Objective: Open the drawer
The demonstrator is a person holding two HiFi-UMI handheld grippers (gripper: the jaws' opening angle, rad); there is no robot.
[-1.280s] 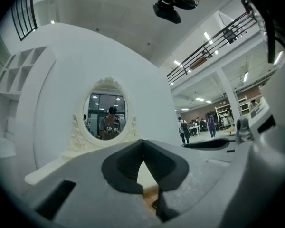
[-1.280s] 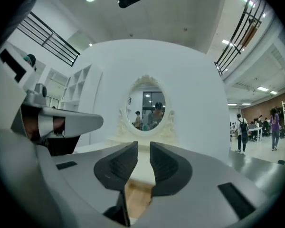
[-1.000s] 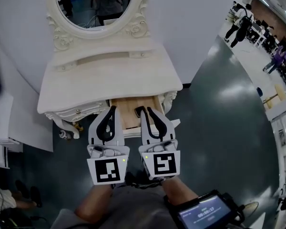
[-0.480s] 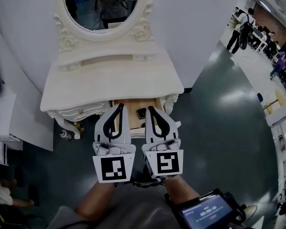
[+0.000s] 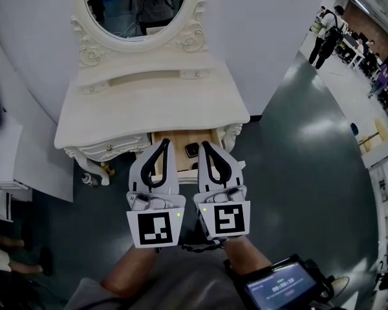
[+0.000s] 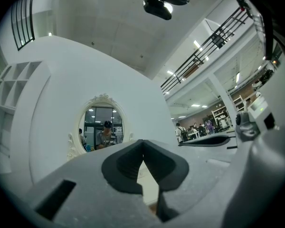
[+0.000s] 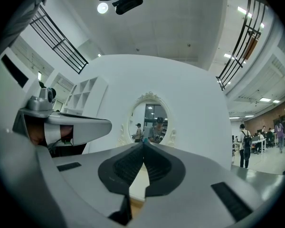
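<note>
Both forearms reach forward side by side, nearly level; left tongs [image 5: 162, 142] closed pad to pad; right tongs [image 5: 205, 144] have just been closing, pads touching, empty, over the open pale wooden drawer [image 5: 183, 139].

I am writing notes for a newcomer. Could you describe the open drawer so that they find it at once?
Find the white dressing table with the oval mirror. Under the right half of its top, one drawer stands pulled out. Unlike the closed white drawer beside it, it shows a wooden inside.
</note>
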